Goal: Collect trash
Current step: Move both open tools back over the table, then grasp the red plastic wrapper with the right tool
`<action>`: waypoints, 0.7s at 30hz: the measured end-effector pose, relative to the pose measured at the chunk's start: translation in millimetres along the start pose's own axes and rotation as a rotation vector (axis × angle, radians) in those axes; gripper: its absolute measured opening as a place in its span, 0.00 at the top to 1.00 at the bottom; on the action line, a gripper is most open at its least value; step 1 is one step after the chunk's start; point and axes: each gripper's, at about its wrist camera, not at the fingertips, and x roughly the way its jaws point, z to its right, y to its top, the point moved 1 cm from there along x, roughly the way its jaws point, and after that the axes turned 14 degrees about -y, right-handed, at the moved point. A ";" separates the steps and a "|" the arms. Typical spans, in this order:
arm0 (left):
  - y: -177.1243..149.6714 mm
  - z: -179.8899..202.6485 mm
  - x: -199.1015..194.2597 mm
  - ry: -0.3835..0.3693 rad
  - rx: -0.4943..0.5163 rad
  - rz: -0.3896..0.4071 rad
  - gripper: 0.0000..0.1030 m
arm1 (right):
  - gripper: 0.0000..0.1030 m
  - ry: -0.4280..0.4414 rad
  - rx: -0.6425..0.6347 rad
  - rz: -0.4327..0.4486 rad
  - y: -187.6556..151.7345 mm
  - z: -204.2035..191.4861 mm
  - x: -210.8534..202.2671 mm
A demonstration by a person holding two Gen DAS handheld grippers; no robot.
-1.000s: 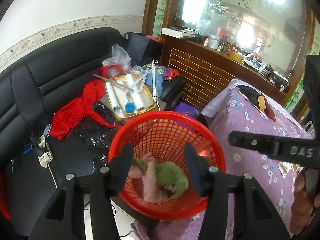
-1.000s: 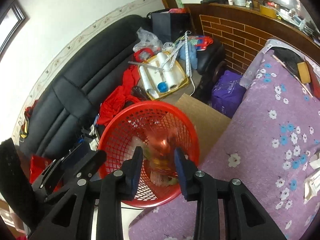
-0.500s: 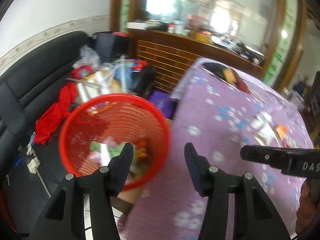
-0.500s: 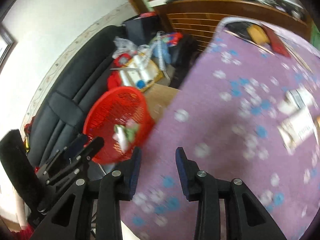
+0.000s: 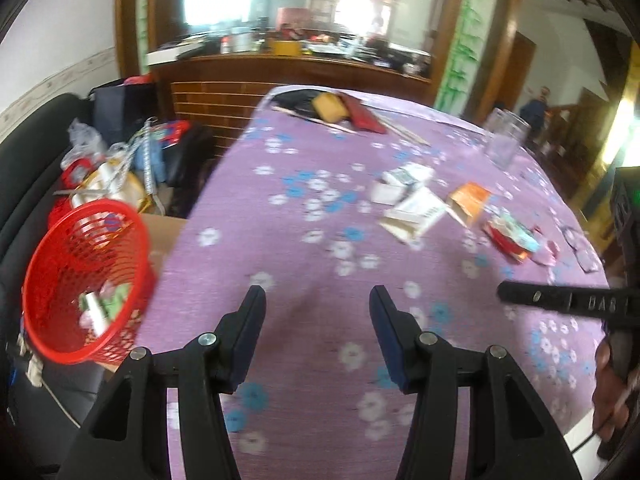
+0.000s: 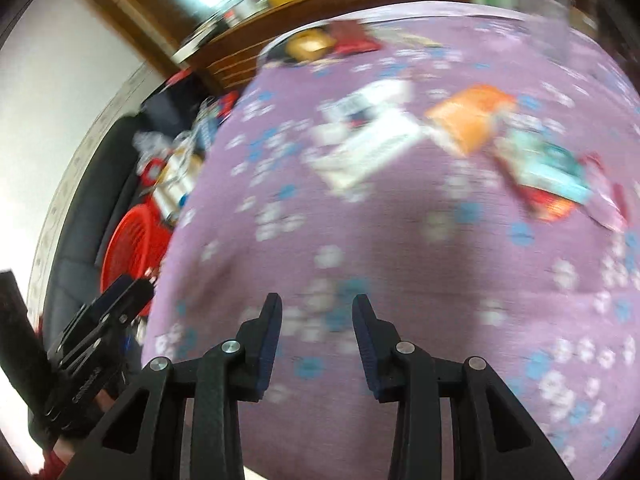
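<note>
Both grippers hang open and empty over the near part of a purple flowered tablecloth (image 5: 312,240). My left gripper (image 5: 318,300) faces loose trash farther on: white cartons (image 5: 416,212), an orange packet (image 5: 468,200) and a red and teal wrapper (image 5: 512,236). A red mesh basket (image 5: 80,276) with green and white scraps stands off the table's left edge. My right gripper (image 6: 316,308) sees the same white cartons (image 6: 368,136), orange packet (image 6: 468,116), wrapper (image 6: 552,176) and basket (image 6: 132,240), all blurred.
A black sofa (image 5: 24,160) piled with rolls and bags lies left of the basket. Two clear glasses (image 5: 504,140), a yellow box (image 5: 330,106) and a red case (image 5: 364,118) sit at the table's far side. A wooden counter (image 5: 280,68) stands behind.
Both grippers have swung right, from over the red basket to over the table. The right gripper's jaws have opened wider. The trash on the cloth has come into view.
</note>
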 end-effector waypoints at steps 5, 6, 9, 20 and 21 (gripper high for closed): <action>0.5 27.7 9.5 -0.029 0.031 -0.017 0.49 | 0.58 -0.112 0.121 0.073 9.3 82.3 -20.9; -0.1 32.6 11.4 -0.032 0.037 -0.024 0.49 | 0.55 -0.149 0.147 0.086 13.2 103.5 -23.9; -1.3 43.8 14.8 -0.031 0.052 -0.035 0.48 | 0.49 -0.249 0.207 0.113 26.0 156.4 -24.9; -7.5 63.7 23.8 -0.010 0.056 -0.068 0.46 | 0.43 -0.276 0.135 0.072 67.5 211.6 31.6; -7.9 64.9 24.3 -0.006 0.059 -0.070 0.46 | 0.42 -0.262 0.128 0.068 69.4 212.2 36.4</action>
